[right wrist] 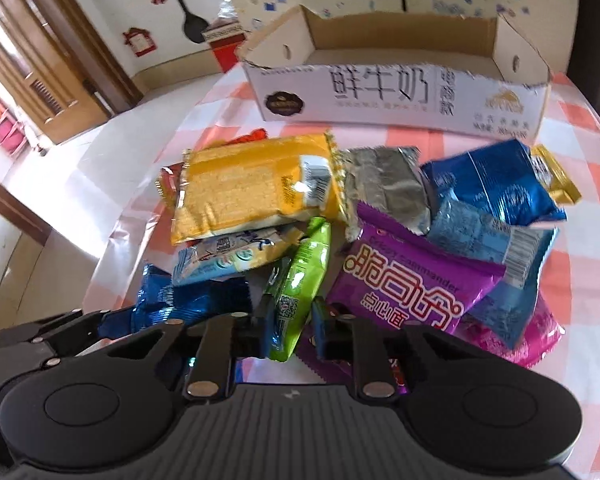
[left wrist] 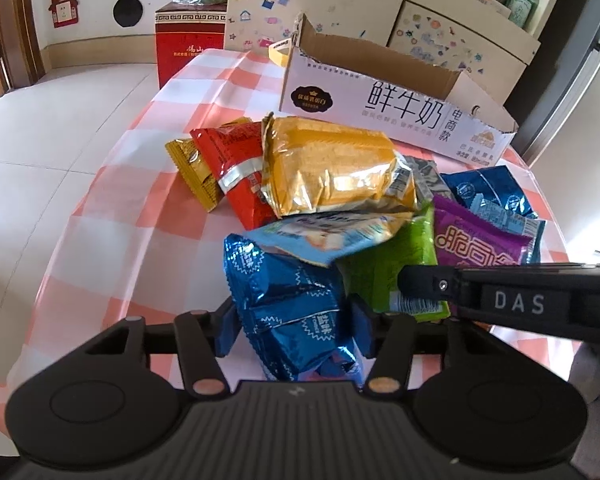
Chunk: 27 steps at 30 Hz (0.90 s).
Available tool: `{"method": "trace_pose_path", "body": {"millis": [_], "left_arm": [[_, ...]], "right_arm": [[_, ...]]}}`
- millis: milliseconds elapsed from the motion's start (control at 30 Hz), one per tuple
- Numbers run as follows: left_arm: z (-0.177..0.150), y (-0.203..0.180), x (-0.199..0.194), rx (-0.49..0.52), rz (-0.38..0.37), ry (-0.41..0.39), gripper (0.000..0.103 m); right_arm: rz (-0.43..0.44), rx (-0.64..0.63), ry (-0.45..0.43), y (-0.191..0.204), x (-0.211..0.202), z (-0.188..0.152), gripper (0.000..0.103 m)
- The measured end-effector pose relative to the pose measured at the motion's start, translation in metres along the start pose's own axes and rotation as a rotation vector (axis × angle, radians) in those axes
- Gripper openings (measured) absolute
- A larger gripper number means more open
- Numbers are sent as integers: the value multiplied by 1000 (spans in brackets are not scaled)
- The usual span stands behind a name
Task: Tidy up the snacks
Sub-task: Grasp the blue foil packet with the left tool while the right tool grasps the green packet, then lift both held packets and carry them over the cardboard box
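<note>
A pile of snack packets lies on the checked tablecloth (left wrist: 100,216) in front of an open white cardboard box (left wrist: 380,108), which is empty inside in the right wrist view (right wrist: 400,92). My left gripper (left wrist: 296,328) is shut on a shiny blue packet (left wrist: 292,300) at the pile's near edge. My right gripper (right wrist: 294,320) is shut on a green packet (right wrist: 304,272) standing on edge; its finger (left wrist: 428,284) shows over the green packet (left wrist: 384,272) in the left wrist view. A large yellow packet (right wrist: 244,192) and a purple packet (right wrist: 408,280) lie on top.
Red and gold packets (left wrist: 228,160) lie at the pile's left. A silver packet (right wrist: 388,184), blue packets (right wrist: 492,188) and a pink one (right wrist: 532,332) lie at the right. A red carton (left wrist: 188,48) and decorated cabinet (left wrist: 340,12) stand behind the table.
</note>
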<state>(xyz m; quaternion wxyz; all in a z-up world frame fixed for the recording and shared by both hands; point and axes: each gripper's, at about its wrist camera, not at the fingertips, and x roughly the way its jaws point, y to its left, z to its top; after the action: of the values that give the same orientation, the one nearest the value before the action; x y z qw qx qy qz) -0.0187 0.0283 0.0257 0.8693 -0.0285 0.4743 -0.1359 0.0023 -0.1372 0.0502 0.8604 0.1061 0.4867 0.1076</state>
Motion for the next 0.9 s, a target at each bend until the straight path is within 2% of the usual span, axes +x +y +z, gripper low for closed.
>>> {"method": "trace_pose_path", "body": {"millis": [300, 500, 700, 900], "left_arm": [[-4, 0, -14, -10, -16, -31, 48], [-7, -7, -25, 20, -19, -54, 48], [-8, -8, -46, 36, -39, -108, 47], [-5, -10, -55, 24, -45, -139, 47]], "right_arm": [[32, -40, -14, -4, -18, -6, 12], [54, -64, -35, 2, -27, -7, 11], [90, -84, -97, 4, -49, -10, 11], [81, -60, -143, -4, -60, -7, 11]]}}
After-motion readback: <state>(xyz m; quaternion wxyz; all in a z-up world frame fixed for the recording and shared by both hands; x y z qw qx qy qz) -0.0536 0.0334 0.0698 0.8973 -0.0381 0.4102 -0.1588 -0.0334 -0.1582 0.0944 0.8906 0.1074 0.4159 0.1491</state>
